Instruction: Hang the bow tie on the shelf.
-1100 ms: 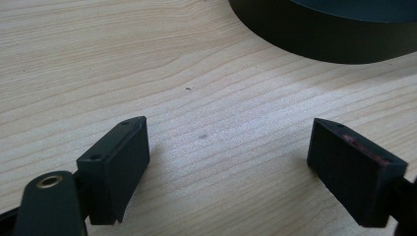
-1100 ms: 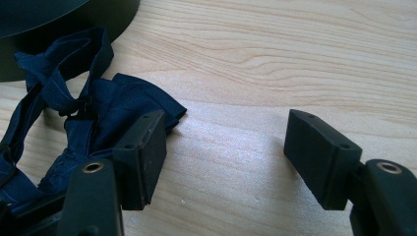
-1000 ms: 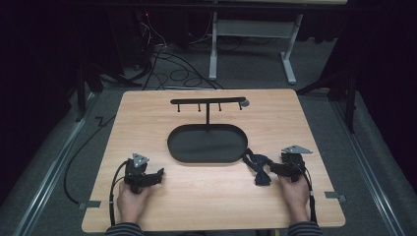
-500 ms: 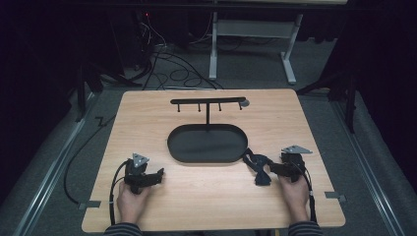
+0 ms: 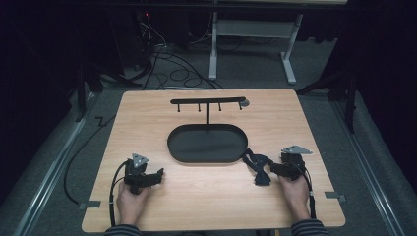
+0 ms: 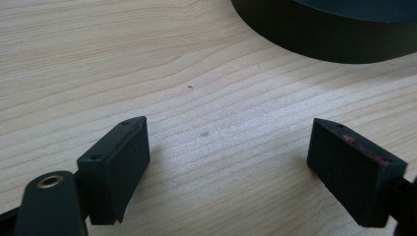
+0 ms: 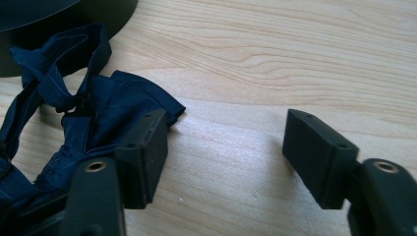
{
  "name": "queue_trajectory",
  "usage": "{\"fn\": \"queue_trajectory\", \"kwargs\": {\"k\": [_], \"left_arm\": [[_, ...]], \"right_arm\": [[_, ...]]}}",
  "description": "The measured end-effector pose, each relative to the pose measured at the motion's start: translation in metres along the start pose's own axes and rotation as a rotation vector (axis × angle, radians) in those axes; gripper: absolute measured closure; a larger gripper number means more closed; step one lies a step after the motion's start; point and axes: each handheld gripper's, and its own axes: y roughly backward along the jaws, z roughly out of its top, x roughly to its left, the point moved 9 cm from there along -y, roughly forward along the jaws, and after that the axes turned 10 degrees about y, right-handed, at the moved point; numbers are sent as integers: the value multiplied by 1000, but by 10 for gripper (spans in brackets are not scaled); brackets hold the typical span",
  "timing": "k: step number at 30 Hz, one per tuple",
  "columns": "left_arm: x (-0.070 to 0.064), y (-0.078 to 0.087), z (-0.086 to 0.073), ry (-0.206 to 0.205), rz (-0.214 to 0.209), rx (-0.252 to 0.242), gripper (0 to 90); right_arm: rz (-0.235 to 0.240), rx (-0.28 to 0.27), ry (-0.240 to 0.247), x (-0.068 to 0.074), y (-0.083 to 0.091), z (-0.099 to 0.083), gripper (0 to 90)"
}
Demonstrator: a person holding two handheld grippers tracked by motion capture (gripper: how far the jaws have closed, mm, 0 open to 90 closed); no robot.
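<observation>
A dark blue bow tie (image 5: 258, 167) (image 7: 74, 123) lies crumpled on the wooden table (image 5: 211, 206), just right of a black oval tray (image 5: 207, 143). My right gripper (image 5: 269, 170) (image 7: 223, 142) rests open beside it; its left jaw touches the cloth's edge, and only bare wood lies between the jaws. A T-shaped black hanger stand (image 5: 208, 103) with small hooks rises from the tray's far rim. My left gripper (image 5: 153, 176) (image 6: 228, 162) sits open at the front left, with bare wood between its jaws and the tray's wall (image 6: 324, 34) ahead.
The table's front edge is close under both hands. Beyond the far edge are a white desk frame (image 5: 251, 44) and loose cables (image 5: 167, 59) on grey carpet. A cable (image 5: 81, 147) trails off the table's left side.
</observation>
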Motion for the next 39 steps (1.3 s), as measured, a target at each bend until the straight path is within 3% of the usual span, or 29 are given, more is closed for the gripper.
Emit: {"fn": "queue_trajectory", "kwargs": {"k": [4,10,13,18,25,39], "left_arm": [[0,0,0,0,0,0,167],[0,0,0,0,0,0,167],[0,0,0,1,0,-1,167],[0,0,0,0,0,0,167],[0,0,0,0,-1,0,167],[0,0,0,1,0,-1,167]], "right_arm": [[-9,-5,-4,0,4,-2,476],[-1,-32,-21,-1,14,-4,515],[18,-48,-43,-2,21,-5,552],[55,-64,-27,3,33,-3,655],[110,-107,-15,15,43,8,655],[187,-116,-12,40,30,30,591]]}}
